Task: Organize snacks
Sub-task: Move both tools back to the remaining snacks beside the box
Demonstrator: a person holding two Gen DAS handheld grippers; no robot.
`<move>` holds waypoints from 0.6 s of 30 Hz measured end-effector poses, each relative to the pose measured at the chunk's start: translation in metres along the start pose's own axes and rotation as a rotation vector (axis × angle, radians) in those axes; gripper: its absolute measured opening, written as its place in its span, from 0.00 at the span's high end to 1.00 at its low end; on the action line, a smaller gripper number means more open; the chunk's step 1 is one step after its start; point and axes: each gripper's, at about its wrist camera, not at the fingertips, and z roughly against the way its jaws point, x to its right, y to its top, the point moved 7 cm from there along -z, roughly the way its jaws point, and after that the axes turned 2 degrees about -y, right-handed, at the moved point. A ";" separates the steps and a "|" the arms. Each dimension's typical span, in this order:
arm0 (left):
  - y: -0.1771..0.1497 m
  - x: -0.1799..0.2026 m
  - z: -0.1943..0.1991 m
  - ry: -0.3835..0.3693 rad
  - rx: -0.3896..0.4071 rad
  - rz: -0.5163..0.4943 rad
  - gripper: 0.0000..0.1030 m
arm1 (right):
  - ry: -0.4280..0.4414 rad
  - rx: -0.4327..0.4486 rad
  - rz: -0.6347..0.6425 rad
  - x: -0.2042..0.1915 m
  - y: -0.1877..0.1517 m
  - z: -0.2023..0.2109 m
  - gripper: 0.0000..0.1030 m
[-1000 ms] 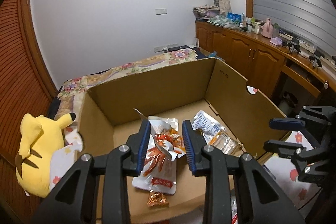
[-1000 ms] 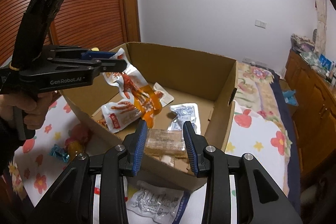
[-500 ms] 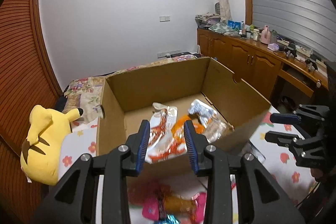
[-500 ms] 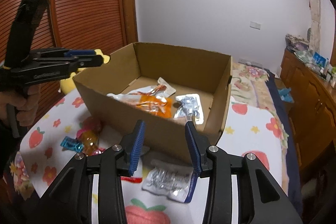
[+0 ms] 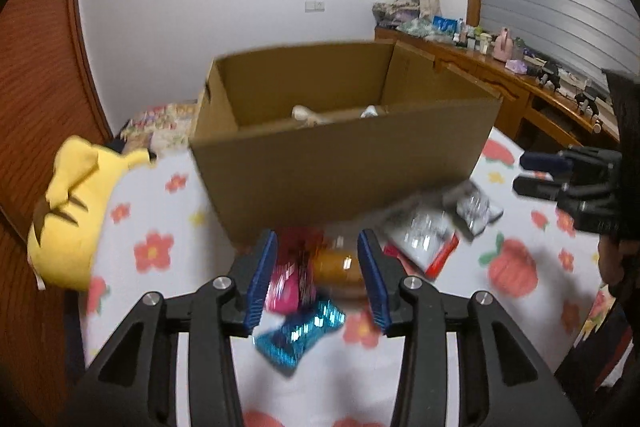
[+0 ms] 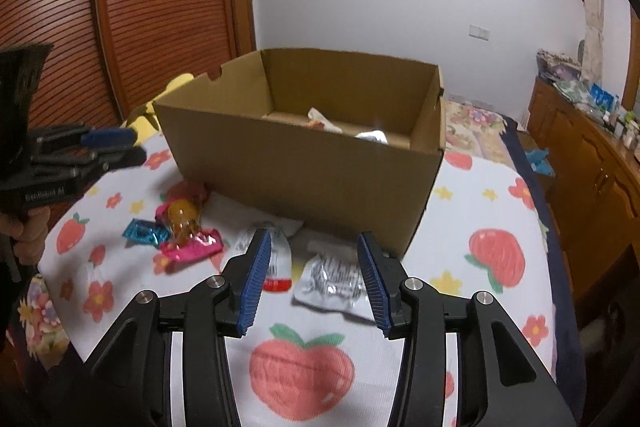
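An open cardboard box (image 5: 344, 163) stands on the flowered cloth, with a few packets (image 6: 324, 121) lying inside. My left gripper (image 5: 316, 279) hovers in front of the box. Its jaws are opening and grip nothing. Below them lie a pink packet (image 5: 286, 285), an orange jelly (image 5: 340, 267) and a teal wrapper (image 5: 300, 335). My right gripper (image 6: 314, 279) is also opening, with nothing pressed between its pads. It hangs over a silver packet (image 6: 336, 279) and a white packet with a red end (image 6: 276, 263). Each gripper shows at the edge of the other's view, the left gripper (image 6: 116, 147) and the right gripper (image 5: 536, 173).
A yellow plush toy (image 5: 76, 203) lies left of the box. A wooden cabinet (image 5: 520, 83) with clutter on top runs along the right wall. A slatted wooden door (image 6: 140, 7) stands at the left. The strawberry-print cloth (image 6: 496, 255) stretches to the right of the box.
Both grippers let go of their packets inside the box, drew back and sank to the loose snacks in front of it. Both pairs of jaws stand wider.
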 end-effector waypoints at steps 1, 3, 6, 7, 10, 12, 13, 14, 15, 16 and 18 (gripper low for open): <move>-0.007 -0.001 -0.002 -0.002 -0.009 0.012 0.57 | -0.003 -0.006 -0.005 0.001 -0.003 -0.001 0.53; -0.018 -0.004 -0.007 -0.006 -0.024 0.033 0.54 | -0.008 -0.018 -0.011 0.003 -0.010 -0.005 0.49; -0.027 -0.005 -0.014 -0.015 -0.039 0.064 0.51 | -0.017 -0.043 -0.025 0.007 -0.017 -0.015 0.40; -0.026 -0.004 -0.015 -0.018 -0.039 0.067 0.51 | -0.021 -0.054 -0.030 0.009 -0.019 -0.020 0.38; -0.028 -0.003 -0.018 -0.023 -0.037 0.077 0.48 | -0.036 -0.079 -0.039 0.015 -0.023 -0.034 0.35; -0.029 -0.003 -0.020 -0.024 -0.039 0.082 0.47 | -0.039 -0.101 -0.048 0.019 -0.027 -0.044 0.34; -0.028 -0.004 -0.021 -0.025 -0.041 0.086 0.47 | -0.041 -0.116 -0.051 0.021 -0.028 -0.051 0.34; -0.029 -0.004 -0.023 -0.025 -0.042 0.089 0.47 | -0.046 -0.127 -0.051 0.023 -0.029 -0.056 0.33; -0.029 -0.004 -0.024 -0.024 -0.044 0.091 0.47 | -0.051 -0.133 -0.052 0.024 -0.029 -0.059 0.33; -0.028 -0.004 -0.025 -0.023 -0.045 0.093 0.47 | -0.056 -0.140 -0.055 0.026 -0.029 -0.063 0.32; -0.028 -0.003 -0.026 -0.025 -0.044 0.096 0.47 | -0.057 -0.150 -0.067 0.028 -0.029 -0.071 0.29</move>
